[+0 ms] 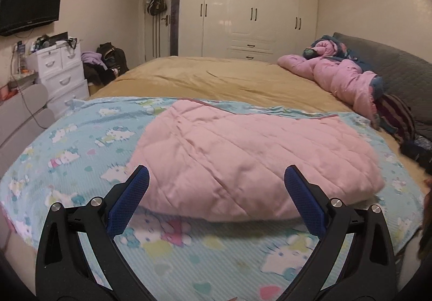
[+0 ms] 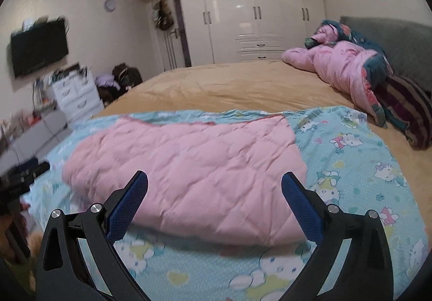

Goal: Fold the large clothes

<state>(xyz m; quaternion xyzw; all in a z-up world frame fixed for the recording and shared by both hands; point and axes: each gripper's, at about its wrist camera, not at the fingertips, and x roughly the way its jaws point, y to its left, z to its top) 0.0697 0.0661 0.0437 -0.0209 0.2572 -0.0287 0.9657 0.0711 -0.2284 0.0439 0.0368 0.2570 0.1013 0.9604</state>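
Observation:
A pink quilted garment (image 1: 243,158) lies folded into a rough rectangle on a light blue cartoon-print sheet (image 1: 81,144) at the near end of the bed. It also shows in the right wrist view (image 2: 189,171) on the same sheet (image 2: 351,166). My left gripper (image 1: 216,174) is open and empty, hovering just in front of the garment's near edge. My right gripper (image 2: 214,179) is open and empty, also just before the near edge. The left gripper (image 2: 24,174) shows blurred at the left edge of the right wrist view.
The bed has a tan cover (image 1: 216,77). A pink padded jacket (image 1: 337,77) and dark clothes (image 1: 399,117) lie along the grey headboard (image 1: 391,63) on the right. White drawers (image 1: 62,71), a wall TV (image 1: 29,4) and a white wardrobe (image 1: 256,9) stand beyond.

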